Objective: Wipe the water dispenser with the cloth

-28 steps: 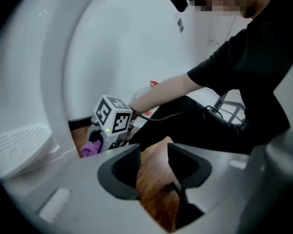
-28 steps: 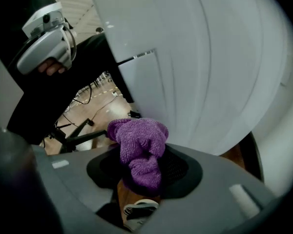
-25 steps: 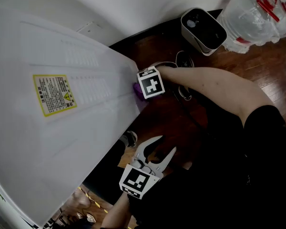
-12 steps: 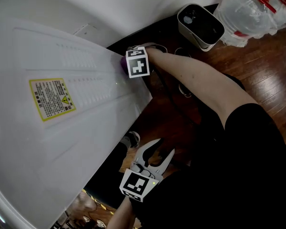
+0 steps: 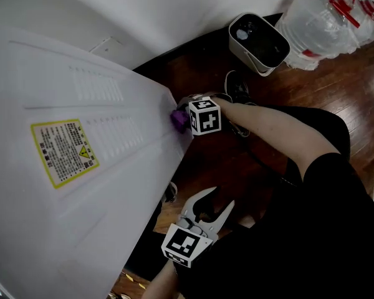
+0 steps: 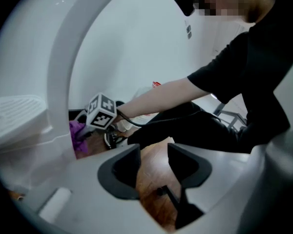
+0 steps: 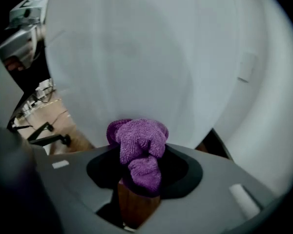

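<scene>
Cloth [image 7: 136,139] pinched in my right tool [image 7: 141,172], back at the near edge of the water dispenser [image 5: 81,167] after a pass farther along it: wiping under way. Left tool [image 5: 219,198] spread, empty, beside that dispenser.

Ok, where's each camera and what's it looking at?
Head view: on the person's head, looking down at the water dispenser; left gripper, right gripper, right arm show.
Left gripper view: on the left gripper, facing the person's body; open jaws show.
Right gripper view: on the right gripper, facing the water dispenser; jaws hold the cloth.
Shared: all three show the cloth.
</scene>
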A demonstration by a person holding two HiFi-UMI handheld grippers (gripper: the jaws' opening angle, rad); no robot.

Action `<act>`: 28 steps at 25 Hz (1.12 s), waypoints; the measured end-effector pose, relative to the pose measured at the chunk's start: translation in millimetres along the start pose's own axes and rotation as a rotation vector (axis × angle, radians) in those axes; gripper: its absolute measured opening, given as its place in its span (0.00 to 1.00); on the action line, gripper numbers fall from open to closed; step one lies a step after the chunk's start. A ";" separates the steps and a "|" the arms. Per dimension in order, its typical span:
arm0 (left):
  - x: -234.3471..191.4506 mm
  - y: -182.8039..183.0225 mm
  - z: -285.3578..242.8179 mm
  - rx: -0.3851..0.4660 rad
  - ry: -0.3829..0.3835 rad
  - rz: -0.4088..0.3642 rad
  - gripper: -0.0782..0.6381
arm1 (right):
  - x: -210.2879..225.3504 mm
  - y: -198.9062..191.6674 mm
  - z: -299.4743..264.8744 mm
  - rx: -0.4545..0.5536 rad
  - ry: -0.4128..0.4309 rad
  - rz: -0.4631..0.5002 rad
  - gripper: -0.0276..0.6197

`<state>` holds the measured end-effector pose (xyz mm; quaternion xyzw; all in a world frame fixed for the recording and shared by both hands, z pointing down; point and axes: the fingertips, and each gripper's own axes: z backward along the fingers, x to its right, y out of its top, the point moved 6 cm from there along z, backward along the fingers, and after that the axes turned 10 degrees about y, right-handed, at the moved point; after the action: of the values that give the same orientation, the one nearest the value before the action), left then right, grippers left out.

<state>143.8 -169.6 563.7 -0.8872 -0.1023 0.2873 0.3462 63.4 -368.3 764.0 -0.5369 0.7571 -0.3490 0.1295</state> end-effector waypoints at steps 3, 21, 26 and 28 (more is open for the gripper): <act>4.0 2.8 -10.6 -0.022 -0.005 -0.012 0.38 | 79.8 -12.4 4.4 -0.020 -0.165 -0.076 0.33; 4.2 -13.4 -27.7 -0.075 -0.016 -0.018 0.37 | -57.3 -82.3 -107.9 -0.146 0.295 -0.086 0.33; 2.1 -18.8 -22.3 -0.105 -0.016 -0.004 0.37 | 60.5 -57.2 -86.1 -0.174 -0.098 0.008 0.33; -2.0 -22.1 -16.0 -0.115 -0.001 -0.001 0.37 | 112.9 -34.9 -65.7 -0.198 -0.343 0.131 0.33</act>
<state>151.9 -162.8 589.0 -0.9054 -0.1194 0.2810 0.2949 7.2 -450.9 855.0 -0.5481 0.7879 -0.1674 0.2255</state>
